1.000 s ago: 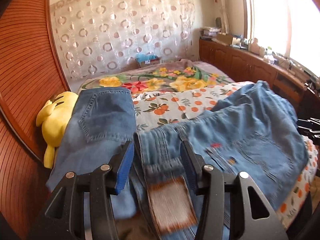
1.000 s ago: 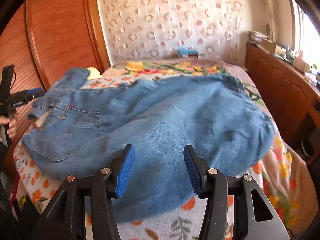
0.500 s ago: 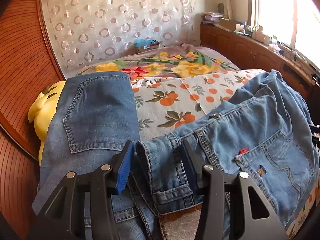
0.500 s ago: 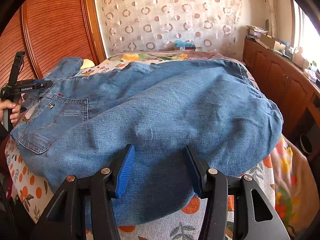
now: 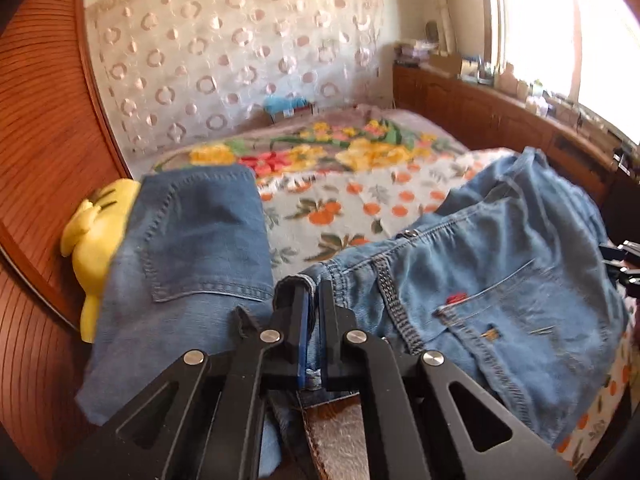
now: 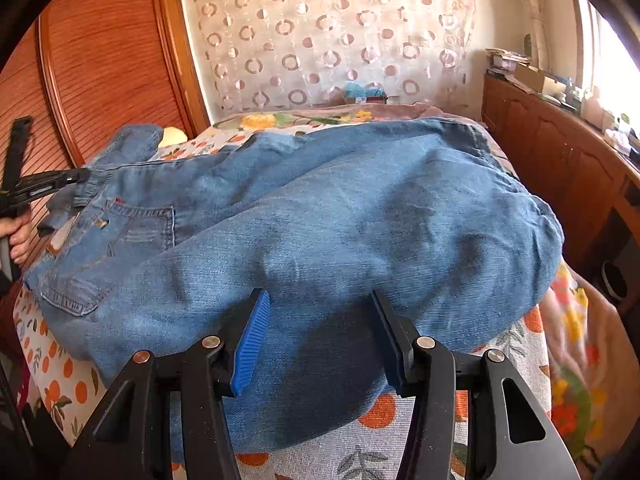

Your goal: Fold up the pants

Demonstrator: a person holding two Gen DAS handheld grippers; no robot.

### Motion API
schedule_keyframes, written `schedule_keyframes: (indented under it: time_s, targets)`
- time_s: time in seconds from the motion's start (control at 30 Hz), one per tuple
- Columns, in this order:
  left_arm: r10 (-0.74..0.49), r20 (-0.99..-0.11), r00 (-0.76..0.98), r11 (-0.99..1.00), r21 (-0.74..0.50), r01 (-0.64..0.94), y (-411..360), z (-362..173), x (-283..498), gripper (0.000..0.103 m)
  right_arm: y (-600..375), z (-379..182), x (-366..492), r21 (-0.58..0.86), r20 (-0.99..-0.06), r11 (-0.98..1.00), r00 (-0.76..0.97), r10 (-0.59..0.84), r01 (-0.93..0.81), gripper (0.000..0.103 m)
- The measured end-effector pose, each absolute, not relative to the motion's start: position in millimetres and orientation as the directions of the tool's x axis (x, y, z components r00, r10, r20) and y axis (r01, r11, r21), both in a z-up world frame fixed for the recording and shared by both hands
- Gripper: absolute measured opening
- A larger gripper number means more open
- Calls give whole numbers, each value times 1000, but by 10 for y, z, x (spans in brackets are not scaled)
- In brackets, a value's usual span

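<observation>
A pair of faded blue denim jeans (image 6: pixel 320 216) lies spread across a bed covered with an orange-and-leaf printed sheet (image 5: pixel 360 208), seat side up with the back pockets showing, the legs bunched in a rumpled heap toward the window side. The left hand-held gripper (image 5: pixel 311 332) has just been closing, and its jaws now pinch the doubled waistband edge (image 5: pixel 298 282) at the middle of the seat, a sensible anchor point for drawing one half of the garment over the other. It points downward at a slant over the near edge of the bed, the denim gathered between its blue pads. In the right wrist view a person's hand (image 6: pixel 18 236) grips its handle beside the ribbed wooden wardrobe (image 6: pixel 108 64). The right hand-held gripper (image 6: pixel 320 340) hangs angled down over the heaped legs, its jaws standing apart at a middling width and holding nothing, likely poised to seize the cloth below. A yellow plush toy (image 5: pixel 96 240) sits wedged between jeans and wardrobe.
</observation>
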State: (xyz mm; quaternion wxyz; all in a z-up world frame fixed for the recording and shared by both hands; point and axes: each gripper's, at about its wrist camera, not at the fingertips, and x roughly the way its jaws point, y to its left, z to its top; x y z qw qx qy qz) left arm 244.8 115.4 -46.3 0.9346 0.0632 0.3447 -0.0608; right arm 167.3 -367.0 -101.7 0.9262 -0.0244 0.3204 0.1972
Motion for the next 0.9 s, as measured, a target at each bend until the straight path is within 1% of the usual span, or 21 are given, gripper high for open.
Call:
schedule_keyframes:
  time_s: [0.13, 0.2, 0.23, 0.3, 0.33, 0.4, 0.47, 0.53, 0.57, 0.6, 0.63, 0.67, 0.73, 0.8, 0.83, 0.9]
  targets:
    - [1, -592, 806, 991, 106, 77, 1279, -192, 2292, 4, -3693, -1015, 1652, 75, -592, 924, 729, 344, -374, 53]
    - [102, -589, 802, 988, 154, -12, 1388, -191, 2346, 4, -3717, -1018, 1654, 76, -589, 925, 732, 343, -372, 53]
    - [134, -604, 786, 983, 180, -29, 1418, -249, 2398, 4, -3725, -1020, 1658, 79, -589, 925, 732, 344, -372, 53]
    - [110, -656, 746, 988, 153, -11, 1475, -395, 2480, 5, -3741, -1027, 1660, 81, -588, 924, 731, 346, -373, 53]
    - [97, -669, 737, 990, 139, -4, 1481, -439, 2486, 5, -3747, -1031, 1662, 81, -589, 924, 730, 346, -373, 53]
    - [91, -665, 741, 991, 135, -1, 1458, -471, 2451, 7, -3750, -1034, 1659, 82, -590, 925, 730, 346, -372, 53]
    - [65, -652, 755, 994, 106, 5, 1433, -434, 2387, 14, -3751, -1035, 1658, 84, -590, 924, 729, 347, -372, 53]
    - [31, -629, 776, 997, 77, 23, 1378, -358, 2288, 31, -3743, -1032, 1666, 85, -593, 924, 726, 348, -373, 53]
    - [14, -616, 787, 997, 71, 38, 1332, -317, 2245, 35, -3739, -1025, 1671, 86, -594, 924, 726, 348, -373, 53]
    - [-11, -601, 800, 996, 61, 60, 1275, -269, 2186, 47, -3734, -1021, 1670, 87, -593, 924, 726, 348, -372, 53]
    - [-28, -592, 806, 996, 53, 74, 1223, -233, 2174, 57, -3737, -1018, 1675, 89, -593, 925, 726, 348, -371, 53]
    - [-51, -584, 810, 995, 41, 93, 1167, -201, 2138, 60, -3737, -1016, 1681, 90, -593, 925, 727, 347, -369, 53]
    - [-101, -576, 811, 991, 16, 135, 1031, -168, 2086, 72, -3744, -1018, 1674, 93, -593, 926, 726, 347, -366, 53]
    - [-136, -570, 811, 985, 11, 172, 860, -178, 2031, 74, -3744, -1018, 1682, 94, -595, 926, 725, 346, -365, 53]
    - [-141, -566, 812, 983, 15, 182, 784, -194, 2003, 74, -3741, -1018, 1676, 93, -595, 926, 725, 346, -366, 53]
    - [-190, -571, 799, 973, 2, 233, 600, -265, 1973, 74, -3742, -1018, 1678, 94, -595, 926, 725, 346, -366, 53]
